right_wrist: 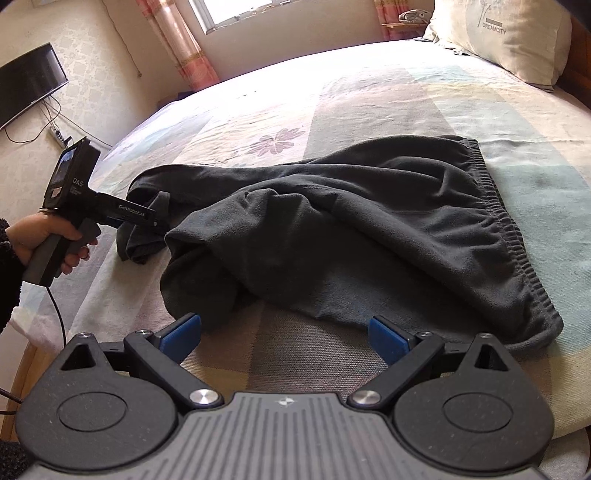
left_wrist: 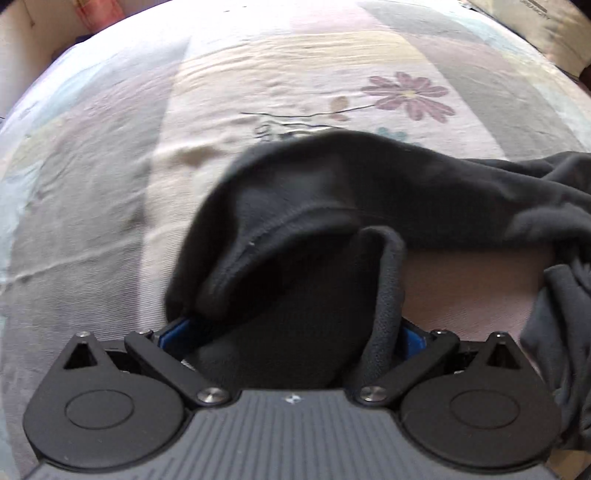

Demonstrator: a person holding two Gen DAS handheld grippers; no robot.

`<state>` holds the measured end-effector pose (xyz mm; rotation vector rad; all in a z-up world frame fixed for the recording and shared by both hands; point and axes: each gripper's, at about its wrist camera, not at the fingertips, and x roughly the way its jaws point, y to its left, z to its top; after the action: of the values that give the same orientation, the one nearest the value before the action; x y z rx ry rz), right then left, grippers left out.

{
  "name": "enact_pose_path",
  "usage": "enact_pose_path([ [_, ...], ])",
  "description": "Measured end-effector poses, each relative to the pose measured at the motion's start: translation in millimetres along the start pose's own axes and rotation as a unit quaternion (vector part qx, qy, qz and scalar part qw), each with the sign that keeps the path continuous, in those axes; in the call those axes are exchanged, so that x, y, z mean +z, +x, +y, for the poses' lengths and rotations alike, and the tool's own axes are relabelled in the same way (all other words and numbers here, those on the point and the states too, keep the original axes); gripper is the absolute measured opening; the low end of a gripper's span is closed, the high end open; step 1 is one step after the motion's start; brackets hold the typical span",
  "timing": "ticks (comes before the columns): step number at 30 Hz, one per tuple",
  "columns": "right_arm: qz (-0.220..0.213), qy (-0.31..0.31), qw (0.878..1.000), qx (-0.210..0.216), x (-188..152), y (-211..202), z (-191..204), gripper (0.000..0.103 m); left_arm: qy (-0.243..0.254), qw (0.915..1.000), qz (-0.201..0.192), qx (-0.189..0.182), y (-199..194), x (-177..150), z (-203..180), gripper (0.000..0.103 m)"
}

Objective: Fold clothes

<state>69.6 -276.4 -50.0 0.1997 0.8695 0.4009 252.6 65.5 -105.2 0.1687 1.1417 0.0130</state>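
Observation:
Dark grey fleece trousers (right_wrist: 369, 221) lie crumpled on the bed, elastic waistband (right_wrist: 517, 240) to the right and legs bunched to the left. In the left wrist view a leg end (left_wrist: 295, 229) is heaped over and between the fingers of my left gripper (left_wrist: 291, 325). Its blue pads (left_wrist: 175, 330) stand wide apart, so it is open around the cloth. From the right wrist view, the left gripper (right_wrist: 157, 223) sits at the leg's cuff (right_wrist: 138, 243), with a hand on its handle. My right gripper (right_wrist: 284, 325) is open just short of the trousers' near edge, holding nothing.
The bed is covered by a pastel patchwork sheet (right_wrist: 258, 122) with flower prints. A pillow (right_wrist: 509, 37) lies at the far right. A wall-mounted screen (right_wrist: 29, 81) and a cable are at the left, and a curtained window (right_wrist: 236, 11) is beyond the bed.

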Motion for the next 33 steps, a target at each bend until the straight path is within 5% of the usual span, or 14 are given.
enact_pose_path([
  [10, 0.002, -0.035, 0.999, 0.008, 10, 6, 20, 0.099, 0.042, 0.9836, -0.058, 0.166, -17, -3, 54, 0.103],
  [14, 0.007, -0.046, 0.999, 0.009, 12, 10, 25, 0.099, 0.031, 0.9865, -0.063, 0.148, -21, -6, 68, 0.103],
  [17, 0.008, -0.054, 0.998, 0.01, 16, 13, 29, 0.099, 0.013, 0.9925, -0.072, 0.098, -25, -10, 74, 0.102],
  [24, 0.004, -0.086, 0.996, 0.009, 34, 19, 42, 0.099, -0.002, 0.991, -0.116, 0.067, -39, -7, 82, 0.102],
  [29, 0.006, -0.091, 0.996, 0.016, 38, 27, 50, 0.099, -0.015, 0.9928, -0.073, 0.094, -17, -8, 95, 0.102],
  [33, 0.011, -0.106, 0.994, 0.02, 38, 29, 54, 0.099, -0.045, 0.9933, -0.05, 0.094, -16, -41, 121, 0.103],
])
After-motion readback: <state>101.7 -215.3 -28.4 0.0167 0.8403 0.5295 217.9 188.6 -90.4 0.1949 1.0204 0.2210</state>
